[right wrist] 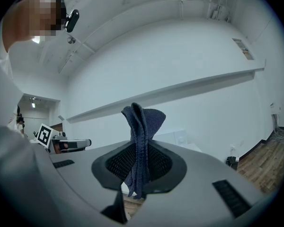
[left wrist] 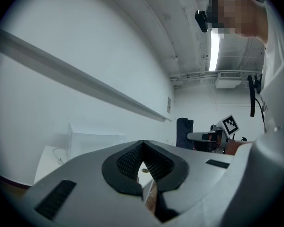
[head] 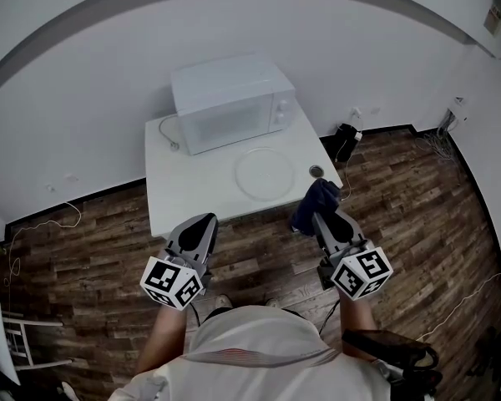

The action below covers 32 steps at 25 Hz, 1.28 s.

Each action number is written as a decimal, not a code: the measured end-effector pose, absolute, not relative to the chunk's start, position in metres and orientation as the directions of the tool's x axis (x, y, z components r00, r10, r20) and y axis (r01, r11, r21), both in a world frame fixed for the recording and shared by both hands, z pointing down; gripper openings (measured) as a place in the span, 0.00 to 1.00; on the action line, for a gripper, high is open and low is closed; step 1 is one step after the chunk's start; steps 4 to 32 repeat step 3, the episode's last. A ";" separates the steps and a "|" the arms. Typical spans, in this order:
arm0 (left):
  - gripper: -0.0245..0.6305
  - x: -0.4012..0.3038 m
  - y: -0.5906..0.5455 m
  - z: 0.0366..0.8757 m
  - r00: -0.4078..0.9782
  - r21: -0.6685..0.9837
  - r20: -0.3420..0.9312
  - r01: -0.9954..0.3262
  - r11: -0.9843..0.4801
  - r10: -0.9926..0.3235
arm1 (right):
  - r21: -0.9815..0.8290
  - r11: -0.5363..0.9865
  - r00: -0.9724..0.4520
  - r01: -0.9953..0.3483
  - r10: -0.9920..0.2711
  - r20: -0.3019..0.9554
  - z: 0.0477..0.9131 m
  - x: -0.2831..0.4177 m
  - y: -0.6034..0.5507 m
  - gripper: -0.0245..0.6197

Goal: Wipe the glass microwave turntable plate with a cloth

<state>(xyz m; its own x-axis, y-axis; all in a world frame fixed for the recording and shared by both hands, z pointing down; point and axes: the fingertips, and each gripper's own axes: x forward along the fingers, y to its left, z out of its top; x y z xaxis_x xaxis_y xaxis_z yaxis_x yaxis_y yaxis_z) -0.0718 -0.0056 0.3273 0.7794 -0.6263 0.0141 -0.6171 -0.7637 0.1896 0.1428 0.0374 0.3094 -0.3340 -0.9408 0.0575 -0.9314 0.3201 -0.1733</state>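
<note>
Head view: a white table [head: 184,192] stands against the wall on a dark wooden floor [head: 417,224]. A white microwave [head: 230,102] sits at the back of the table with its door closed. The glass plate [head: 265,174] lies flat on the tabletop, in front of the microwave and toward the right. A small round item [head: 316,170], too small to identify, lies just beside the plate's right edge. A thin cable [head: 172,135] loops on the table left of the microwave. The left gripper [head: 204,221] is held at the front edge of the table, left of the plate and apart from it. The right gripper [head: 318,216] is held at the front right corner of the table, with a dark blue cloth [head: 315,197] bunched at its tip, close to the plate's front right rim; contact with the plate cannot be confirmed. In the left gripper view, the left gripper [left wrist: 142,149] has its jaws closed tip to tip with nothing between them. In the right gripper view, the right gripper [right wrist: 138,161] is clamped on the cloth [right wrist: 143,121], which stands up in folds above the jaws and hangs a little way below them. The person [head: 259,349] wears a white top.
</note>
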 end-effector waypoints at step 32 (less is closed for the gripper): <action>0.05 -0.073 -0.004 0.329 0.783 0.192 0.011 -0.612 -0.767 -0.622 | -0.164 0.317 -0.331 -0.934 -0.942 0.061 0.312 0.140 0.040 0.14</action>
